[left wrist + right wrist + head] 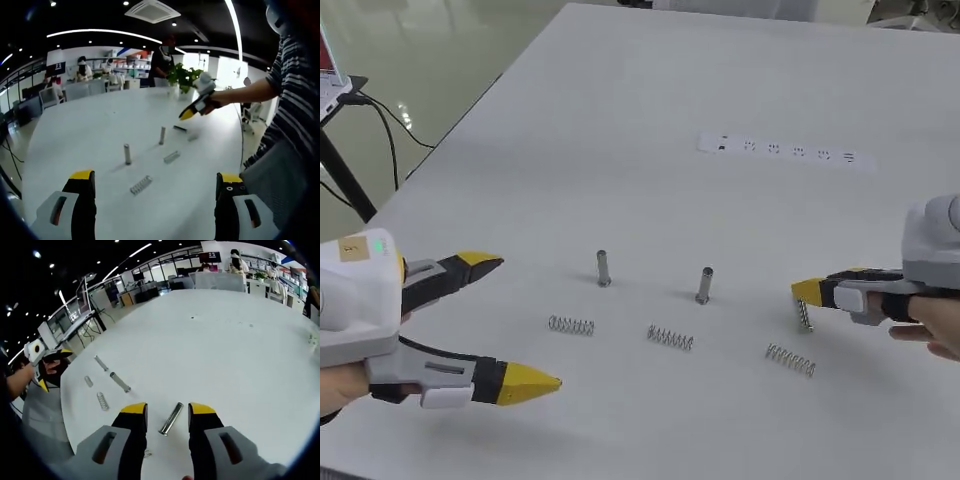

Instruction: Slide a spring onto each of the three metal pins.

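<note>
**A:** White, matte tabletop (620, 120), nearly bare. A power strip (785, 150) lies flat at about one o'clock of the middle pin (705, 284). Is anything threaded yet?

**B:** Nothing that I can see. Three pins stand upright in a row, each with a spring loose on the table at roughly six to seven o'clock of it. There's the left pin (603, 268) with the left spring (571, 325), the middle pin with the middle spring (670, 338), and the right pin (804, 316) with the right spring (790, 359).

**A:** And the tongs?

**B:** The right gripper (168, 410) is released. Its jaws are parted a little, with the right pin between them and a gap on both sides in its own view. The left gripper (527, 322) gapes wide and holds nothing, well off at nine o'clock of the left spring.

**A:** How would you do this step well?

**B:** My guess is to close on the pin low on its shaft, squarely, so the top stays free and it doesn't tip. Then take the spring lightly by its middle coils, since it looks easy to crush or flick away. Line its bore up with the pin's end and slide it on.

**A:** Any trouble from the surface?

**B:** It looks smooth, so a dropped pin could roll. The room around it is an open office with ceiling light strips and desks. There's a plant (186, 76), people at the far side, and cables (380, 120) off the table's ten o'clock edge.
</note>
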